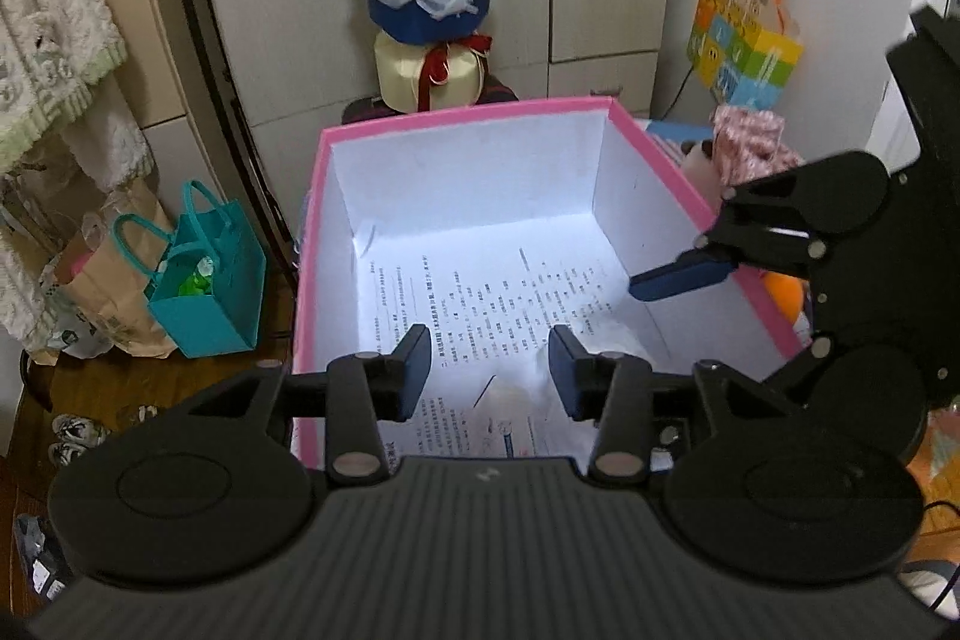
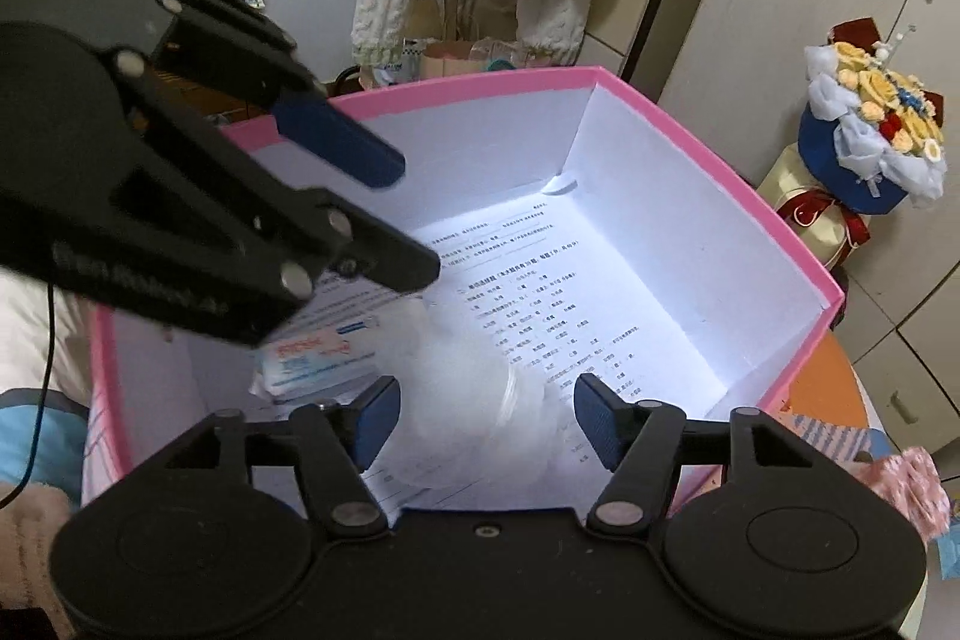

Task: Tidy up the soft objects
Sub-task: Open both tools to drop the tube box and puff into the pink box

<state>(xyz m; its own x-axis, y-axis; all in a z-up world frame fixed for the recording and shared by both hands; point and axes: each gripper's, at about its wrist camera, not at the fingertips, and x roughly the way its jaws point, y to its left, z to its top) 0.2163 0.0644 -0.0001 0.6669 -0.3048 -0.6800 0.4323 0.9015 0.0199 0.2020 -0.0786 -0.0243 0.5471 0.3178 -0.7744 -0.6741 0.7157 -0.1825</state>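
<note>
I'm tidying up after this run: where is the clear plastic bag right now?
The clear plastic bag lies on the printed paper inside the pink box, near its front wall, beside a blue-and-white packet, below both open grippers.

And here's the pink-rimmed open cardboard box with white inner walls (image 2: 708,196), standing upright, its floor lined with printed paper sheets (image 2: 576,292). Down inside, near the front wall, lies a soft translucent white plastic bundle (image 2: 468,388), crumpled and flat on the paper. Just beside it, at the left of the right wrist view, rests a small white soft packet with red and blue print (image 2: 312,364), lying flat and slightly tilted.
</note>
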